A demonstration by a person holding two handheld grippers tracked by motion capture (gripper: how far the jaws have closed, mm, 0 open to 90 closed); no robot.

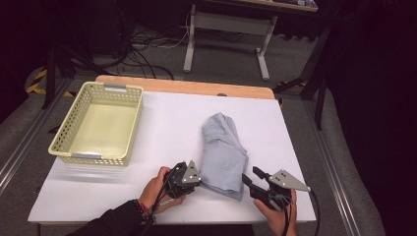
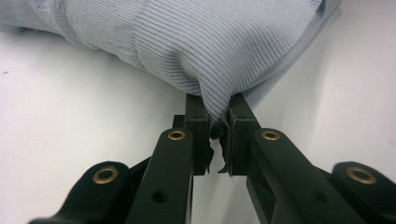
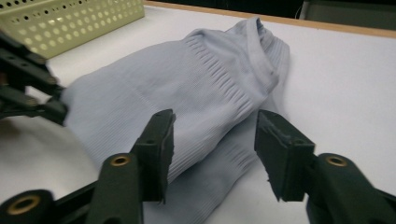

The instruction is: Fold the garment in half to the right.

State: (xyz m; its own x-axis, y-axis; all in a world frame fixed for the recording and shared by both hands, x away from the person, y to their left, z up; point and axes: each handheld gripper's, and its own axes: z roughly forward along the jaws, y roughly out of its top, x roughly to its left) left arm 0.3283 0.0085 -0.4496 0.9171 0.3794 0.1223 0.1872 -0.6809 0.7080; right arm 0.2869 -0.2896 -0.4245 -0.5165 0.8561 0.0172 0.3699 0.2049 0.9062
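Garment (image 1: 223, 150) (pale blue, ribbed) pinched in left gripper (image 2: 218, 140), right gripper (image 3: 215, 154) agape.

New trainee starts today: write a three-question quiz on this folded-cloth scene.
1. True or false: the left claw is shut on the pale blue ribbed folded cloth.
2. What stands left of the cloth? A: pale yellow perforated plastic basket; B: red bowl.
3. How do the right claw jaws stand?

Key: 1 true; 2 A; 3 open, astride the cloth's near edge, pads not pressing.
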